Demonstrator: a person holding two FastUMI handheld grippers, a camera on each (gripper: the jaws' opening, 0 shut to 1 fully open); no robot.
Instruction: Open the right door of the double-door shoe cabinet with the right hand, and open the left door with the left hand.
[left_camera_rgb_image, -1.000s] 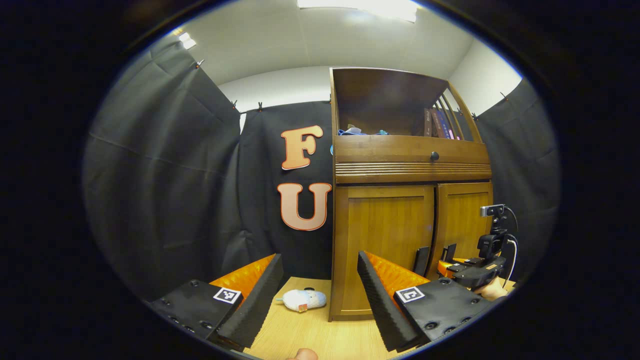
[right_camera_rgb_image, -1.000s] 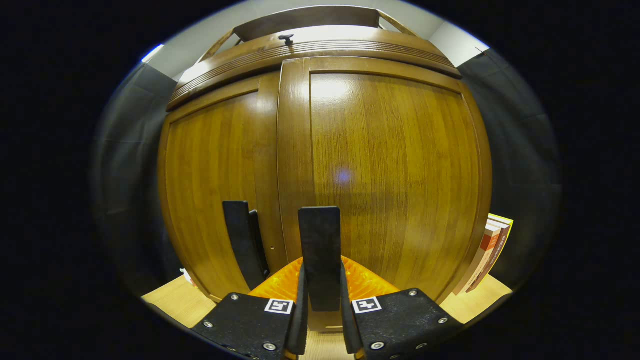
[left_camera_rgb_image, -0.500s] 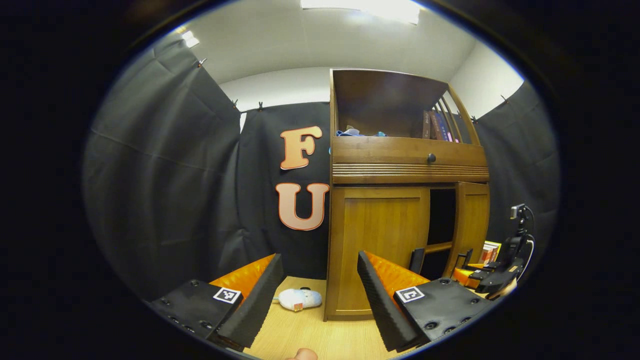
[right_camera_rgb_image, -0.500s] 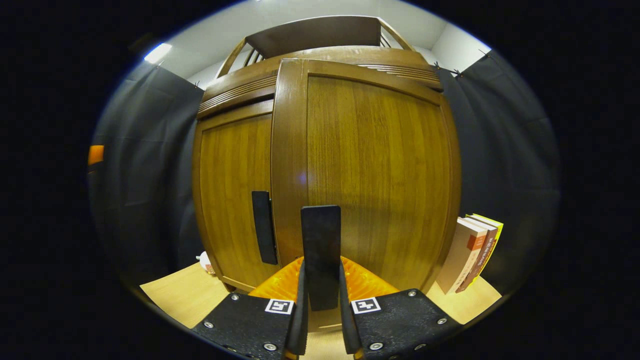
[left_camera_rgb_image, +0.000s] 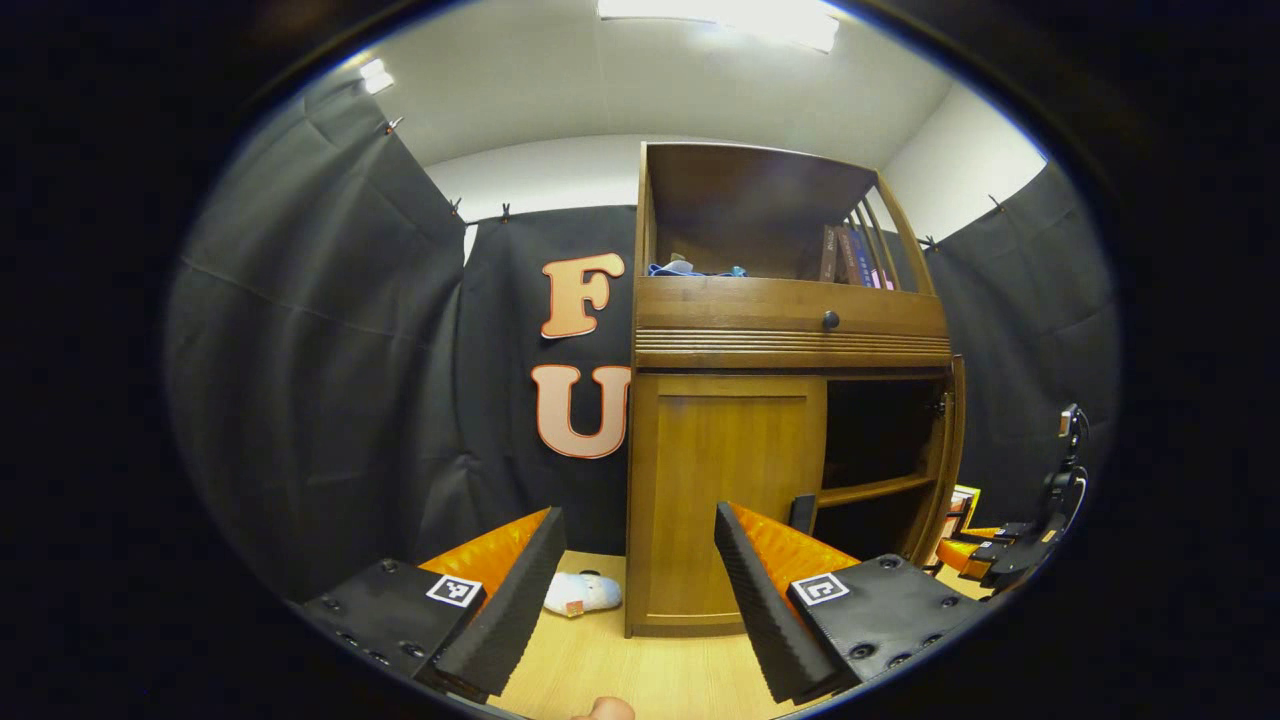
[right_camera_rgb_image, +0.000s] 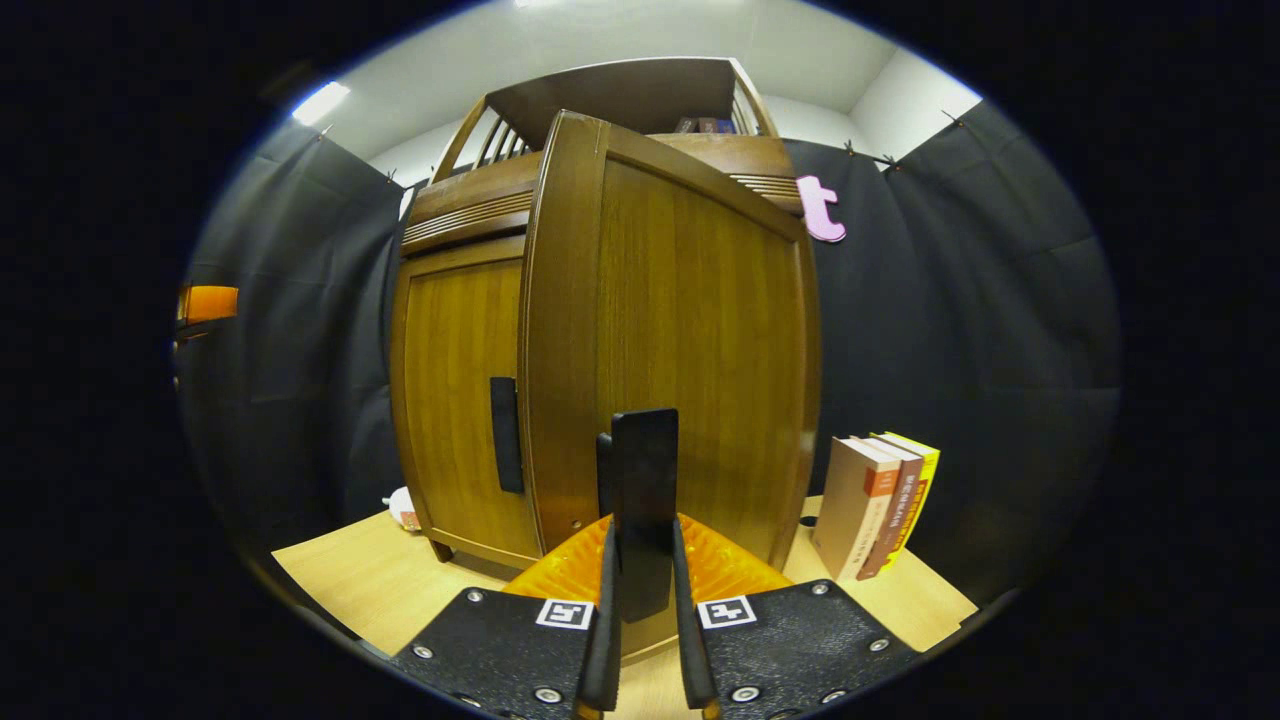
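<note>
The wooden shoe cabinet (left_camera_rgb_image: 790, 320) stands ahead in the left gripper view. Its left door (left_camera_rgb_image: 725, 490) is closed, with a dark upright handle (left_camera_rgb_image: 802, 512) at its inner edge. The right door (left_camera_rgb_image: 948, 450) is swung out edge-on, baring a dark inside with a shelf (left_camera_rgb_image: 868, 490). My left gripper (left_camera_rgb_image: 640, 590) hangs open in front of the left door, apart from it. My right gripper (right_camera_rgb_image: 641, 530) is shut on the right door's handle (right_camera_rgb_image: 643, 470), and the right door (right_camera_rgb_image: 690, 340) stands well out from the left door (right_camera_rgb_image: 455, 380). That gripper (left_camera_rgb_image: 975, 560) also appears far right.
A white plush toy (left_camera_rgb_image: 583, 593) lies on the wooden table (left_camera_rgb_image: 600, 660) left of the cabinet's foot. Three books (right_camera_rgb_image: 880, 505) lean right of the open door. More books (left_camera_rgb_image: 850, 258) and blue cloth (left_camera_rgb_image: 690, 268) sit on the top shelf.
The right door has swung from closed to wide open with my right gripper shut on its handle. My left gripper has shifted slightly, the cabinet sliding left in its view.
</note>
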